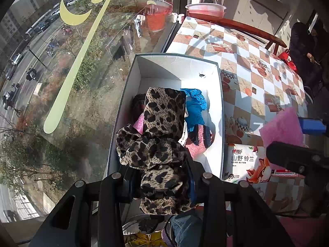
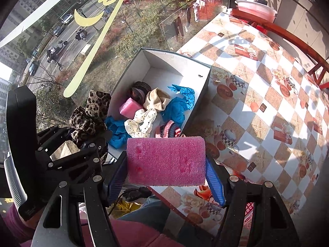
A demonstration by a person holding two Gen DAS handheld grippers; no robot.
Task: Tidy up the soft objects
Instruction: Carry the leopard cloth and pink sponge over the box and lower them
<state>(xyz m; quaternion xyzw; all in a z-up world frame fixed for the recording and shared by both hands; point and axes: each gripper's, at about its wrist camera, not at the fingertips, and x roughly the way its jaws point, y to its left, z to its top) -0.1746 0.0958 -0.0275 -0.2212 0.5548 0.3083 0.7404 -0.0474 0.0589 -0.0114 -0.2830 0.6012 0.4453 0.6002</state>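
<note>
Both jaws pinching: left gripper (image 1: pixel 162 187) on leopard cloth (image 1: pixel 158 144), right gripper (image 2: pixel 166 177) on pink sponge (image 2: pixel 166 160).

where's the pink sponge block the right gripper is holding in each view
Left wrist view: the pink sponge block sits at the right edge, over the tablecloth, clamped by the right gripper.
Right wrist view: it fills the lower centre, between the blue pads of that gripper.
Shared landmark: the white box by the window.
</note>
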